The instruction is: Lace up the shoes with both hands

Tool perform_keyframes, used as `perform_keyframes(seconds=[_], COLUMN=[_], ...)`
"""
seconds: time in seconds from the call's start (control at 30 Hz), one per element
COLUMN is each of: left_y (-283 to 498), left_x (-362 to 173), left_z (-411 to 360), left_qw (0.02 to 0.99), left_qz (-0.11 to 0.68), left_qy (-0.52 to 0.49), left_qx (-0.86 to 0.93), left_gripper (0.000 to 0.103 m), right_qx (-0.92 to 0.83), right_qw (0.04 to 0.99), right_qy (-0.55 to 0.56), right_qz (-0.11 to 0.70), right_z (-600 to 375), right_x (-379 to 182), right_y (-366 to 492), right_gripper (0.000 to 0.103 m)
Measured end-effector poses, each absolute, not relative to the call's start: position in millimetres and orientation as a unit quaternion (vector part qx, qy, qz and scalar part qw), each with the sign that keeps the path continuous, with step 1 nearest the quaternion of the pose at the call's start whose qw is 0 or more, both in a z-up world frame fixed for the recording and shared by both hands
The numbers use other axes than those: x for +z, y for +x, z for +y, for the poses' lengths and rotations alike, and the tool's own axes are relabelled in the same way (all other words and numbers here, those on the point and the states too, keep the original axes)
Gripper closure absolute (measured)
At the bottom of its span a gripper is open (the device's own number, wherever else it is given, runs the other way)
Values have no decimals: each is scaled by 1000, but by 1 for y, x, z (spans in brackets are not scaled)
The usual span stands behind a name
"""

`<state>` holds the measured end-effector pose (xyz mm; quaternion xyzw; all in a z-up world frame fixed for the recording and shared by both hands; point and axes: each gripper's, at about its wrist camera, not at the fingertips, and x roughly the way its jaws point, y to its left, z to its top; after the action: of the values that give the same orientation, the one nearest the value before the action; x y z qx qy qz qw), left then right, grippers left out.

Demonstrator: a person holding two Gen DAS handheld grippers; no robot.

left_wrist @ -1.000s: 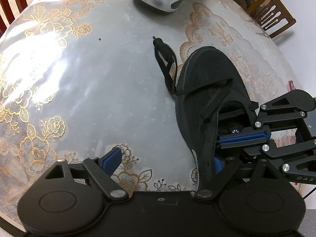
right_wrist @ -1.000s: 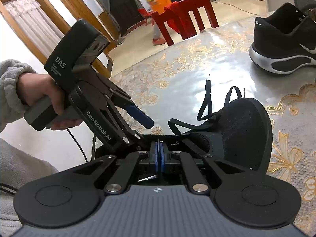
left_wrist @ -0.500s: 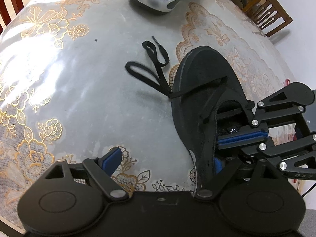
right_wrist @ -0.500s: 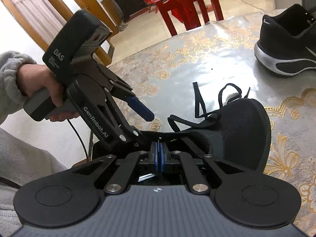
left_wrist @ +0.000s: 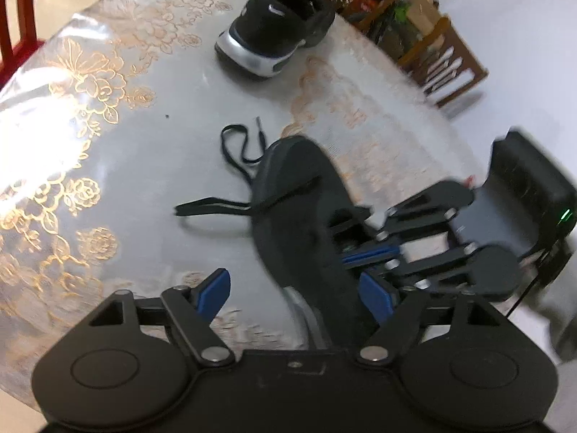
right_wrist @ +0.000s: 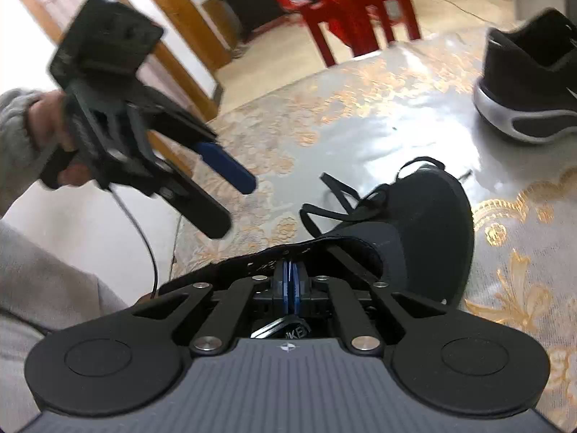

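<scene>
Jaws of the left gripper (left_wrist: 295, 290) are standing wide and closing a little, with the heel of the shoe (left_wrist: 299, 216) passing between the blue pads but neither pad pressing on it. From the left wrist, the shoe is lying at the centre, toe toward 12 o'clock, on the table (left_wrist: 126, 166). Its lace (left_wrist: 230, 151) is trailing loose from the toe toward 10 o'clock, in one loop and one flat strand, with an end tip showing near 12 o'clock of the loop. The right gripper (left_wrist: 371, 252) is coming in from 3 o'clock, pads together at the shoe's opening. A second shoe (left_wrist: 274, 43) is sitting well apart at 12 o'clock.

From the right wrist, the right gripper (right_wrist: 290, 288) is clamped shut at the shoe's (right_wrist: 414, 223) collar, seemingly pinching the edge or the tongue. The left gripper (right_wrist: 230, 184) is hanging at 10 o'clock, clear of the shoe, held by a hand (right_wrist: 47, 126). The lace (right_wrist: 342, 195) is lying beyond the eyelets at 12 o'clock; the second shoe (right_wrist: 526, 83) is at 2 o'clock.

Judging by this, lacing is at an early stage: the right side is steadying the shoe while the left is free to fetch a lace end. Next, the left needs to reach the tip, pinch it near the end and bring it to an eyelet.

Motion blur is smearing both views. Exactly what the right pads are gripping is hidden, and which eyelets are already threaded is hard to tell.
</scene>
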<state>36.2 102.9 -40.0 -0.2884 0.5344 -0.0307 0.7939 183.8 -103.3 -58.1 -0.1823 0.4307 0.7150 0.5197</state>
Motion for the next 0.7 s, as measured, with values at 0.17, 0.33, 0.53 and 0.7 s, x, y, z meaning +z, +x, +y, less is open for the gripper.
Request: perform_keyframes(seconds=[0.17, 0.33, 0.53, 0.7], left_y=[27, 15, 28, 41], left_x=[-60, -76, -68, -53], left_z=[101, 107, 105, 104], left_qw=[780, 764, 781, 802], left_qz=[554, 564, 556, 551], left_qy=[-289, -312, -282, -221], left_qx=[-29, -13, -38, -70], left_gripper=[26, 26, 26, 26], right_qx=[739, 748, 756, 747], right_qw=[515, 524, 517, 516], right_qy=[-199, -231, -238, -259], right_qz=[386, 335, 324, 330], right_z=[-105, -106, -107, -106], right_x=[-55, -53, -52, -49], right_y=[180, 170, 168, 168], right_gripper=[99, 99, 99, 66])
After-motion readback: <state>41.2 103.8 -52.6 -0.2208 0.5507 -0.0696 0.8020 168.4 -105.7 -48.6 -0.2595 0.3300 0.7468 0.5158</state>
